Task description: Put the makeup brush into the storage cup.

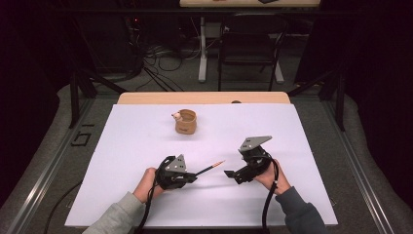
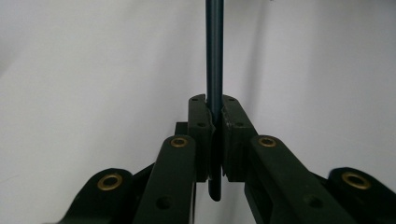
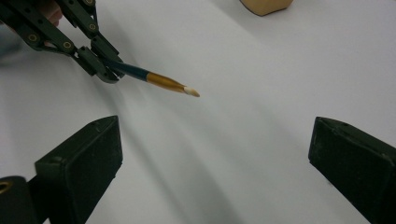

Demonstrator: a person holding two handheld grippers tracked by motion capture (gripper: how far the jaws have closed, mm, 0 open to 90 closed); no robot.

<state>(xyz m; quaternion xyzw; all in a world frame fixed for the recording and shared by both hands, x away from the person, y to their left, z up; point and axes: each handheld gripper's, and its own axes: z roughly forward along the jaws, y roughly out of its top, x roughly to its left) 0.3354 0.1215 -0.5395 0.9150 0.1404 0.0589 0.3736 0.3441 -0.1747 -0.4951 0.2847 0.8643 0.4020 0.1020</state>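
Observation:
My left gripper (image 1: 194,176) is shut on a thin paintbrush (image 1: 209,168) with a dark blue handle, a gold ferrule and a pale tip. In the left gripper view the handle (image 2: 215,51) runs straight up from between the closed jaws (image 2: 214,114). The brush tip (image 3: 190,91) points toward my right gripper (image 1: 229,172), which stands open a short way to its right with nothing between its fingers (image 3: 84,158). A small tan cup (image 1: 185,121) with a pink figure on its rim stands farther back on the white sheet.
A white sheet (image 1: 136,146) covers the table, with a wooden edge (image 1: 202,97) at the back. Chair legs, cables and a desk frame (image 1: 202,48) stand on the floor beyond. Metal rails run along both sides.

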